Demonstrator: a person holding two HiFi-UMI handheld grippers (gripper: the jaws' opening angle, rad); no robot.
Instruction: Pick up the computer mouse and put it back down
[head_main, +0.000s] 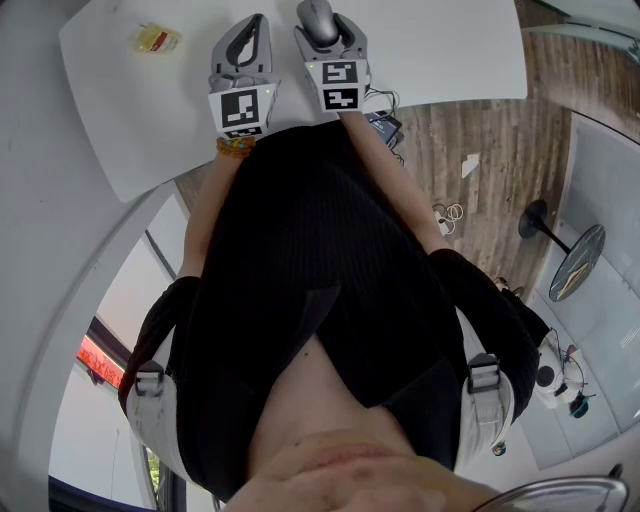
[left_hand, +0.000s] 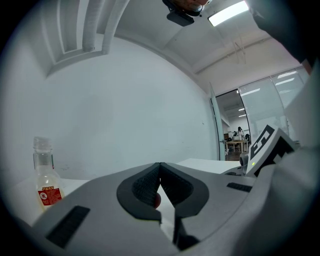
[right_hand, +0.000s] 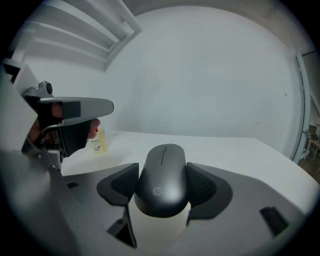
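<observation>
Dark grey oval computer mouse (right_hand: 162, 175) is gripped by the right tongs (right_hand: 162, 186), long axis along them, on or just above the white desk (right_hand: 240, 150), while the left tongs (left_hand: 160, 186) are closed and empty beside it.

The computer mouse (right_hand: 162, 180) is smooth matt dark-grey plastic. The right gripper (right_hand: 161, 187) has matt grey plastic fingers (right_hand: 240, 197) with dark, finely ridged pads (right_hand: 202, 187). The table (right_hand: 240, 150) is smooth matt white. The bottle (left_hand: 46, 182) is clear glossy plastic with a paper label. At the head view's right, the floor (head_main: 470, 130) is wood-grain plank.
</observation>
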